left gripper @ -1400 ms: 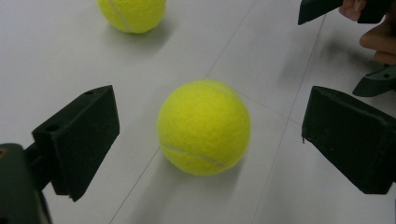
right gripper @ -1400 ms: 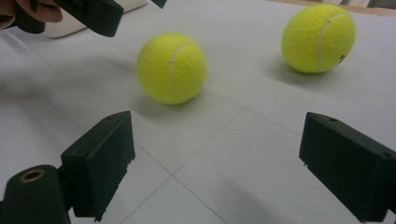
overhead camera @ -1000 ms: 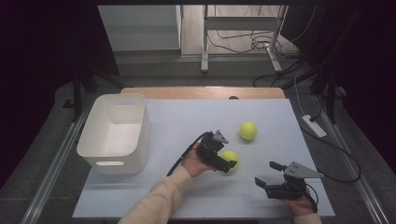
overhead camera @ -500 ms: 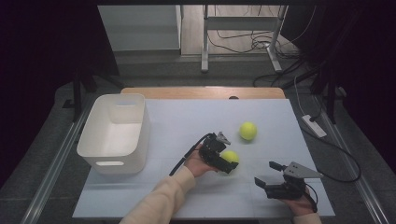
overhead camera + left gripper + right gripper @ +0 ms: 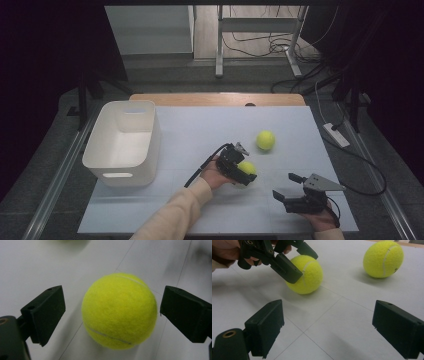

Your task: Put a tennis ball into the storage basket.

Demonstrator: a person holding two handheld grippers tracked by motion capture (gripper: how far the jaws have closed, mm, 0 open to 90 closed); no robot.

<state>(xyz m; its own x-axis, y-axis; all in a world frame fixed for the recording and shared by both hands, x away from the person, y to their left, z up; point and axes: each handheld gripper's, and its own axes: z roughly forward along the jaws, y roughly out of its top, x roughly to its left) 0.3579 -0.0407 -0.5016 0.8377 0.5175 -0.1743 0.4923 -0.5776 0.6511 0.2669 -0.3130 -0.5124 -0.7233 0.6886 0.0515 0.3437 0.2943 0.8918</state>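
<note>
On the worktop [image 5: 200,125], the white bin [image 5: 122,142] blocks the 9 o'clock side, while the wide strip between it and the left tongs [image 5: 243,175] lies bare. The nearer tennis ball [image 5: 247,168] sits between those jaws, which have just been closing, with a gap showing on each side. The second tennis ball [image 5: 265,140] stands near at 1 o'clock. The right tongs [image 5: 286,192] occupy 4 o'clock, jaws apart over bare surface.
</note>
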